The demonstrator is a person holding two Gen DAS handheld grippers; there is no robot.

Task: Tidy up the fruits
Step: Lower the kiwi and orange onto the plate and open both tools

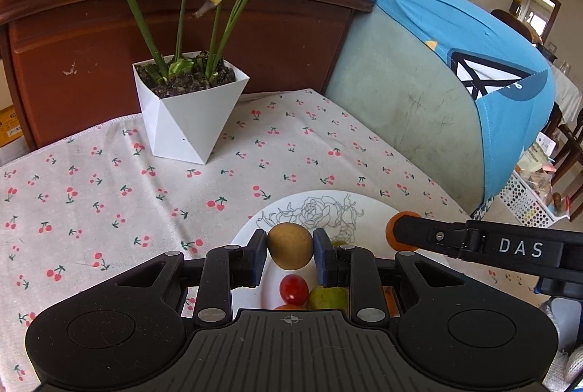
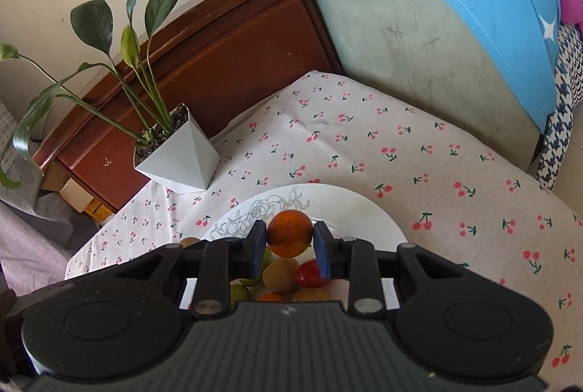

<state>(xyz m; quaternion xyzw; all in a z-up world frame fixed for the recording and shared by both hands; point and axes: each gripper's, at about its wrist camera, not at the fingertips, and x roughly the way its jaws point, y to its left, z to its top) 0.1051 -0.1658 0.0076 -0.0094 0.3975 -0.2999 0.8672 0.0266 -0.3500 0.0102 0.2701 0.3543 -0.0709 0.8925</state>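
My left gripper [image 1: 290, 251] is shut on a brown round fruit [image 1: 290, 245] and holds it above the white flower-print plate [image 1: 328, 206]. A red fruit [image 1: 293, 289] and a green fruit [image 1: 328, 297] lie on the plate below it. My right gripper [image 2: 289, 240] is shut on an orange [image 2: 289, 233] above the same plate [image 2: 360, 213]. Under it lie a tan fruit [image 2: 281, 275], a red fruit [image 2: 309, 273] and green fruit [image 2: 238, 293]. In the left wrist view the right gripper's finger and the orange [image 1: 395, 228] show at the right.
A white angular pot with a leafy plant [image 1: 189, 111] stands at the back of the cherry-print cloth [image 1: 91, 195], also in the right wrist view [image 2: 182, 159]. A wooden headboard [image 1: 91, 38] and a blue-covered cushion [image 1: 473, 71] stand behind. A basket [image 1: 528, 199] stands on the floor at right.
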